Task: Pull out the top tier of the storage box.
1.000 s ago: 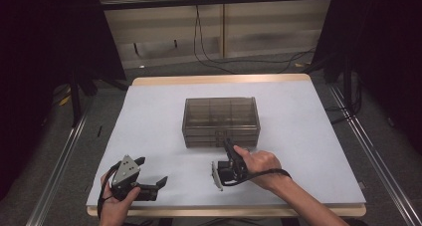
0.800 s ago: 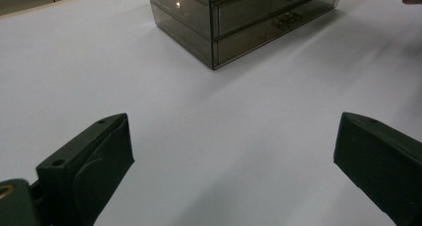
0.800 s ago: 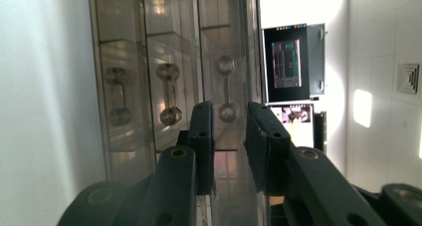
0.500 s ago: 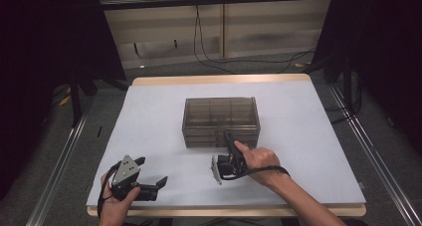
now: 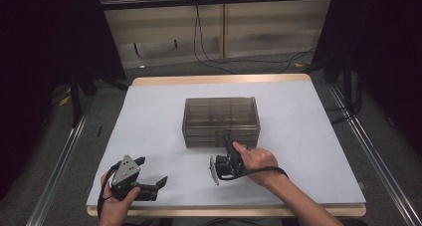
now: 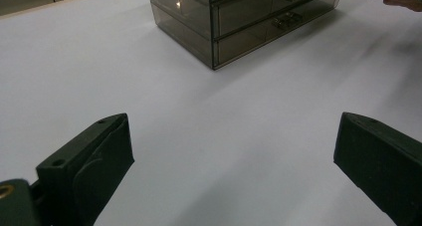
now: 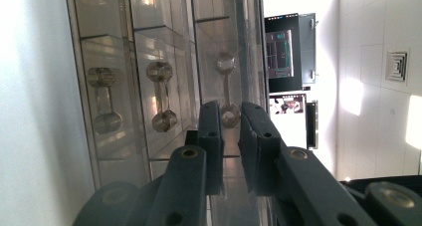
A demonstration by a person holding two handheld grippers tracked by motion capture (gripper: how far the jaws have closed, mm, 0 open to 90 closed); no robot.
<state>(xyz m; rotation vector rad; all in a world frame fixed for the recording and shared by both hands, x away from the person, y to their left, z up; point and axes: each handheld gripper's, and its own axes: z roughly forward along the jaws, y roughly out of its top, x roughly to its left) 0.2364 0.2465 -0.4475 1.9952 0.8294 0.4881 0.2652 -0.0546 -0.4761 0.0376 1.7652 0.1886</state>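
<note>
**Right gripper pinches a drawer handle**

High view: the smoky drawer box (image 5: 221,121) sits mid-frame; the right gripper (image 5: 228,136) touches its front.

Left gripper view: the left gripper (image 6: 234,161) is spread wide, box at the top.

Right gripper view: its jaws, just closing, pinch the top handle (image 7: 227,91).

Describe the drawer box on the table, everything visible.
The drawer box is smoky, see-through plastic, rectangular, standing upright near the middle of the white table. Its front faces the person and holds three stacked tiers of drawers, all looking shut. Each drawer has a clear bar handle with knobbed ends. The right gripper has its jaws nearly together at the top handle.
</note>
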